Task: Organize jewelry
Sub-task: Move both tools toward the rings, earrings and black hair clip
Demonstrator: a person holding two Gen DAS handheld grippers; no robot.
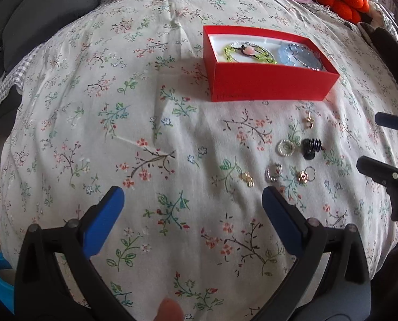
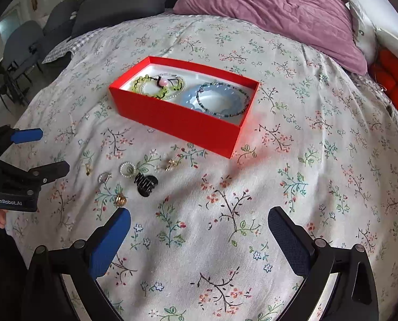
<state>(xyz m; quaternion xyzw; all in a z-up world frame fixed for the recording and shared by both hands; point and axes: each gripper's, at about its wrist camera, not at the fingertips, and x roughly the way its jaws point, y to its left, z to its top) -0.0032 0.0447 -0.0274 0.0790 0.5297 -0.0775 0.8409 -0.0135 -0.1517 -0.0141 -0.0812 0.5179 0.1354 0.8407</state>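
Red box (image 2: 183, 123), open-topped with a white lining, resting on the floral bedspread (image 2: 306, 187). Inside it lie a green beaded bracelet (image 2: 145, 80) with a pink bead (image 2: 163, 81), a pale blue scalloped bangle (image 2: 196, 101) and a dark beaded bracelet (image 2: 223, 99). In front of the box, loose on the bedspread, a cluster of small pieces: a pearl ring (image 2: 126, 169), a black claw clip (image 2: 145, 184), a silver hoop (image 2: 104, 178) and 3 gold trinkets (image 2: 171, 164) (image 2: 87, 169) (image 2: 120, 200); the last of these has a thin ring attached, seen in the left wrist view.

Left gripper (image 1: 192, 195): jaws spread wide, nothing between them, blue pads over bare bedspread, with the cluster just beyond its right-hand finger. A fingertip (image 1: 171, 310) shows at the lower edge.

Right gripper (image 2: 199, 219): jaws spread wide, empty, the cluster just beyond its left-hand finger.

Beyond the bedspread: a mauve pillow (image 2: 274, 13), a dark grey cushion (image 2: 118, 2), grey chairs (image 2: 25, 40) and an orange knitted item (image 2: 394, 85).
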